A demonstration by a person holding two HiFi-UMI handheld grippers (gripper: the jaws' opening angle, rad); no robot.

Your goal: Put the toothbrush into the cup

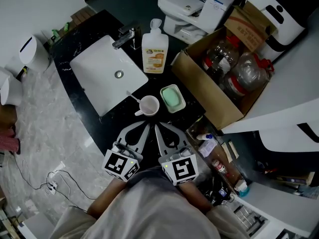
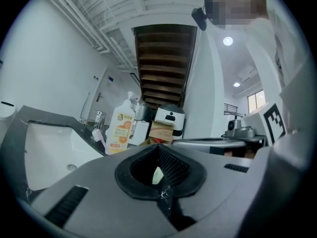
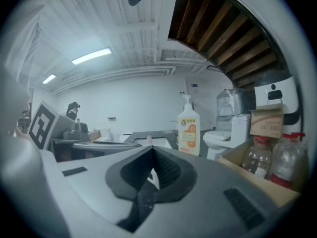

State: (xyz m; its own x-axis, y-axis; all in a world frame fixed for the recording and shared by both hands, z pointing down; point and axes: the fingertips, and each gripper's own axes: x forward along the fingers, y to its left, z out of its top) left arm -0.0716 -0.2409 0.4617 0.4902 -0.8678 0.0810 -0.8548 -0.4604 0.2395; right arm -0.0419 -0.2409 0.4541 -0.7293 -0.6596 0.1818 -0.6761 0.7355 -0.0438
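Note:
A white cup (image 1: 148,106) stands on the black counter (image 1: 94,26), just right of the sink's front corner. The toothbrush (image 1: 133,97) leans in it, its end sticking out to the upper left. My left gripper (image 1: 146,127) and right gripper (image 1: 157,127) sit side by side just before the cup, both shut and holding nothing. In the left gripper view the shut gripper (image 2: 158,147) hides the cup, and the pink toothbrush (image 2: 97,133) shows to its left. In the right gripper view the toothbrush (image 3: 149,140) peeks over the shut gripper (image 3: 152,148).
A white sink (image 1: 107,73) with a faucet (image 1: 125,36) lies left of the cup. An orange-labelled soap bottle (image 1: 155,46) stands behind, and a green soap dish (image 1: 173,98) sits right of the cup. An open cardboard box (image 1: 199,91) of plastic bottles sits right, and a toilet (image 1: 187,9) stands beyond.

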